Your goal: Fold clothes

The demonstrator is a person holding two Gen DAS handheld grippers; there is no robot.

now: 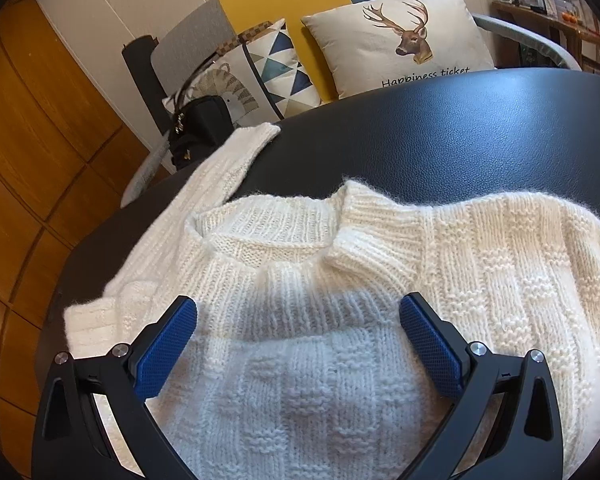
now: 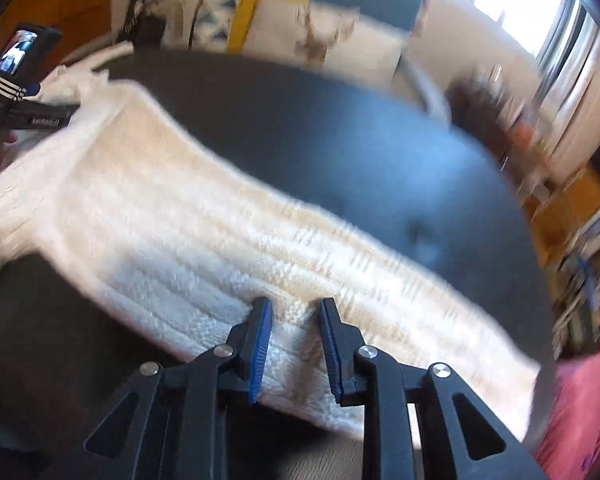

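Note:
A white knit sweater (image 1: 500,280) lies spread on a dark round table (image 1: 460,132). Its neckline (image 1: 260,236) faces away, one sleeve (image 1: 220,168) stretches to the far left edge, and a ribbed cuff (image 1: 372,236) lies folded beside the collar. My left gripper (image 1: 299,302) hovers open over the chest just below the neckline, with nothing between its blue pads. The right wrist view is blurred. In it my right gripper (image 2: 294,304) stands slightly open over the near edge of the sweater (image 2: 160,208), its pads apart with knit showing in the gap.
Beyond the table sits a sofa with a deer cushion (image 1: 400,40), a patterned cushion (image 1: 276,64) and a black handbag (image 1: 200,128). Wooden floor (image 1: 28,160) lies to the left, a cluttered shelf (image 1: 560,12) at the far right. Pink cloth (image 2: 580,408) shows past the table's right rim (image 2: 540,320).

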